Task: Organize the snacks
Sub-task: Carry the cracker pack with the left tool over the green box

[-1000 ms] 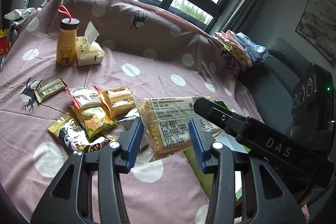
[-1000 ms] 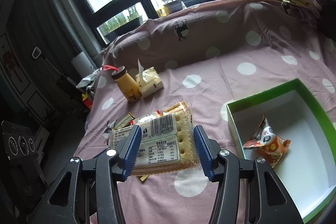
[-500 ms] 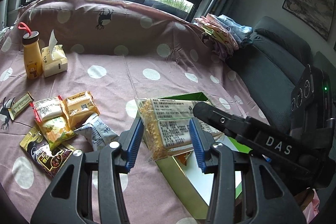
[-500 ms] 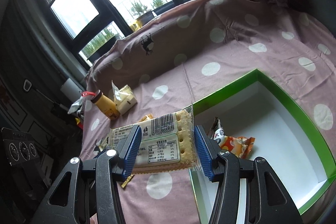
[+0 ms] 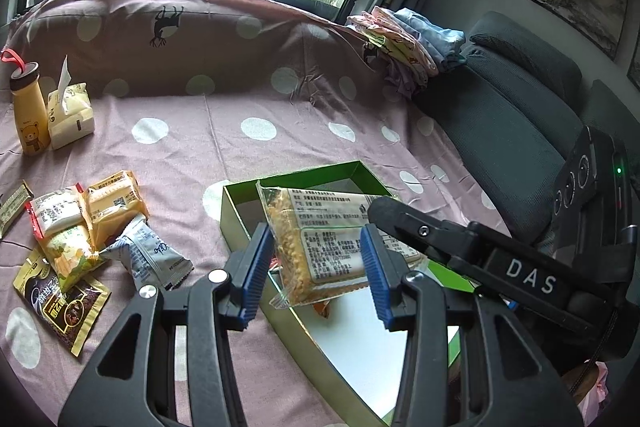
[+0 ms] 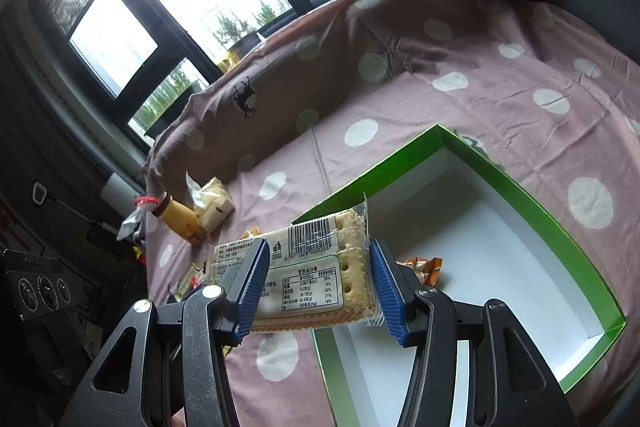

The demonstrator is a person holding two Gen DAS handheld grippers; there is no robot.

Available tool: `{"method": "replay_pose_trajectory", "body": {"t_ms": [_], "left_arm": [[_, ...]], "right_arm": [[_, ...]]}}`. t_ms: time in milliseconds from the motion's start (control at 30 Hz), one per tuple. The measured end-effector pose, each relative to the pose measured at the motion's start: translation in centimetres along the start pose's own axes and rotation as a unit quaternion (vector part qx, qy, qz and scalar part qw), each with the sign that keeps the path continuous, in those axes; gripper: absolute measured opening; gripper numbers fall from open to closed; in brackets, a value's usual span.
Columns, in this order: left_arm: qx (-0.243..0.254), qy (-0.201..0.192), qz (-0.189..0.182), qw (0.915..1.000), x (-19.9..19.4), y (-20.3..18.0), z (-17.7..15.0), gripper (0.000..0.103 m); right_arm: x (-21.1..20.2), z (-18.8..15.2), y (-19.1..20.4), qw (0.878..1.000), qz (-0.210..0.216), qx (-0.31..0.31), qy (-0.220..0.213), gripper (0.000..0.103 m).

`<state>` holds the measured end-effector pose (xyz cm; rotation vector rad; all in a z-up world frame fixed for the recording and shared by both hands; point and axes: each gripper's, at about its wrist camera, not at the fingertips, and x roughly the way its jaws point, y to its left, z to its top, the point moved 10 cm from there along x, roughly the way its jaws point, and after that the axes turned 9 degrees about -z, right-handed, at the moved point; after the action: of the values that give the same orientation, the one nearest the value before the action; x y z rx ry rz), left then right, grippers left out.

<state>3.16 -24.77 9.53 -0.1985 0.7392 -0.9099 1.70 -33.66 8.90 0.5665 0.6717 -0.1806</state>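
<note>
Holding one long cracker pack (image 6: 320, 275) between them, both grippers pinch it: the left gripper (image 5: 316, 263) clamps one end, the right gripper (image 6: 316, 283) the barcode end, and the pack hangs over the near-left corner of the green box (image 6: 532, 187).

By my reading the sorting is barely begun. Inside the box only one orange snack packet (image 6: 426, 267) shows, partly hidden behind the right gripper's pad at about 3 o'clock of the crackers; the rest of the white floor is bare.

Left on the polka-dot sheet (image 5: 240, 99), at about 9 o'clock of the box in the left view, I count six loose packets: a white one with red edge (image 5: 54, 213), an orange one (image 5: 112, 201), a yellow-green one (image 5: 70, 255), a pale blue one (image 5: 150, 257), a dark gold-trimmed one (image 5: 60, 307) and a thin bar (image 5: 14, 205) at the frame edge. Farther off at 10 o'clock stand one yellow bottle (image 5: 28, 111) and one tissue pack (image 5: 70, 111), touching.
</note>
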Motion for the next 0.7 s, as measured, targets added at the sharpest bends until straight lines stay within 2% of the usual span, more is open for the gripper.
{"method": "replay_pose_trajectory", "body": {"t_ms": [400, 700], "left_arm": [[0.002, 0.032, -0.029, 0.9991, 2.4, -1.0, -0.4, 0.044], [-0.005, 0.05, -0.034, 0.9982, 3.6, -1.1, -0.9, 0.044]], "right_arm": [[0.1, 0.4, -2.8, 0.999, -0.036, 0.029, -0.003, 0.055], [0.7, 0.2, -4.1, 0.997, -0.059, 0.041, 0.011, 0.055]]}}
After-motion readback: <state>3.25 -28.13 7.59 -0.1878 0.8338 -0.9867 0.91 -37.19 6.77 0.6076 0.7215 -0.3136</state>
